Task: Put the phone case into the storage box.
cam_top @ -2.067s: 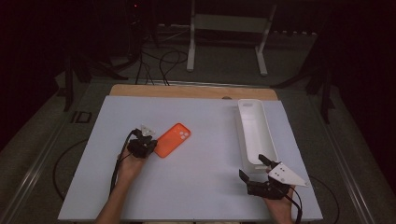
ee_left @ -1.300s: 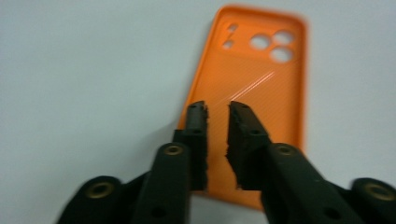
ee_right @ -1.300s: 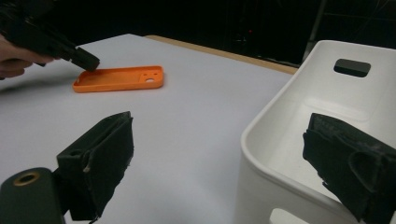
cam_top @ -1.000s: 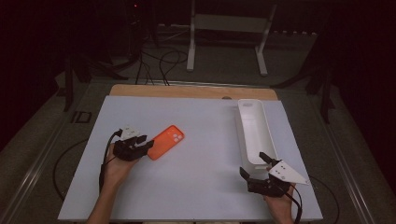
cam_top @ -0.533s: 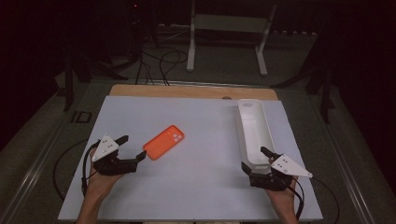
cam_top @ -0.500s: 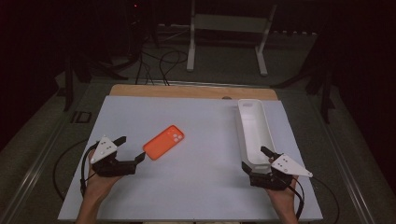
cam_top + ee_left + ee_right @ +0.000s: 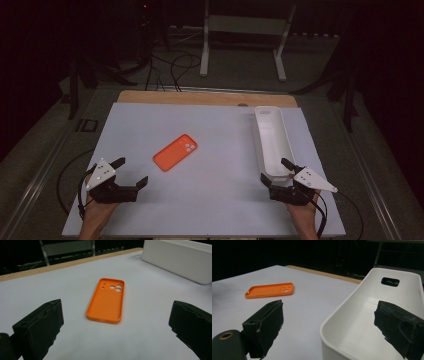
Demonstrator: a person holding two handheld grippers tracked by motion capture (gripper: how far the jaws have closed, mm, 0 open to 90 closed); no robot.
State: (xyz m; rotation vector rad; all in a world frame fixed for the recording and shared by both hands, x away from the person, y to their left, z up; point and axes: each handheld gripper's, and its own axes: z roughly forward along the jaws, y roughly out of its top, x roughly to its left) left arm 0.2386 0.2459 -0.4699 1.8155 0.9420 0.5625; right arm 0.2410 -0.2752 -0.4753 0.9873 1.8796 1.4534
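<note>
An orange phone case (image 7: 175, 152) (image 7: 106, 300) lies flat, hollow side up, left of the white board's middle. My left gripper (image 7: 132, 170) (image 7: 116, 315) is near the front left corner, a short way back from the case and pointing at it. Its jaws have just been opening and stand wide with nothing between them. My right gripper (image 7: 274, 170) (image 7: 330, 312) is open at the near end of a long white tray (image 7: 272, 135) (image 7: 367, 315), one jaw outside the wall and one over the inside. The case (image 7: 270, 290) shows far left there.
The white board (image 7: 215, 200) covers the table, with a wooden strip (image 7: 200, 97) along its far edge. The tray holds nothing and runs lengthwise along the right side. Beyond the table are floor cables (image 7: 170, 65) and a metal stand (image 7: 245, 30).
My left gripper let go of the orange case, opened wide and drew back toward the front left corner. The case stays where it was set down. The right gripper has hardly moved.
</note>
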